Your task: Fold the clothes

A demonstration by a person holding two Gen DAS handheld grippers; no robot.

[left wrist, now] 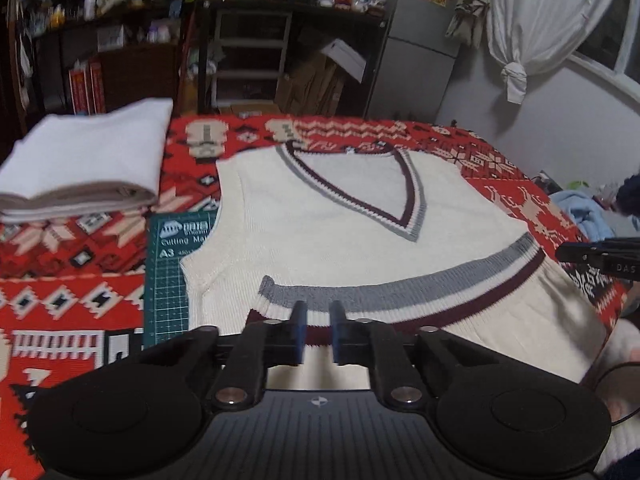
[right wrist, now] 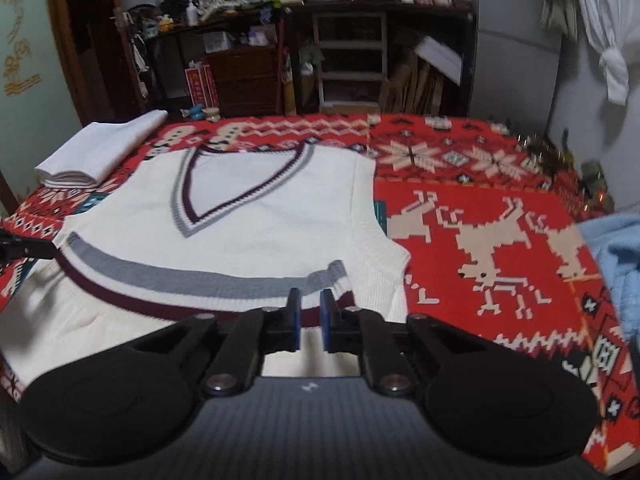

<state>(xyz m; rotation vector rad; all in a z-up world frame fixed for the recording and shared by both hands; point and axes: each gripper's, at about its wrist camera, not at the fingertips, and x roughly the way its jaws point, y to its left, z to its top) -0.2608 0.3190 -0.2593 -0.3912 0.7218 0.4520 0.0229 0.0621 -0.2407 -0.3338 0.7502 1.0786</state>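
Note:
A cream knit vest [left wrist: 320, 220] with a grey and maroon V-neck lies flat on the red patterned tablecloth [right wrist: 480, 184]. Its striped hem [left wrist: 400, 292] is doubled up over the body and sags in a curve between the two grippers. My left gripper [left wrist: 318, 320] is shut on the hem near its left end, with the maroon stripe showing between the blue pads. My right gripper [right wrist: 310, 312] grips the hem [right wrist: 200, 276] near its right end. Each gripper shows as a black tip at the edge of the other's view, the right gripper [left wrist: 596, 258] and the left gripper [right wrist: 24, 248].
A pile of folded white clothes [left wrist: 88, 160] sits at the table's far left corner. A green cutting mat [left wrist: 172, 272] pokes out from under the vest. A light blue cloth [right wrist: 616, 264] lies off the table's right edge. Cluttered shelves and a fridge stand behind.

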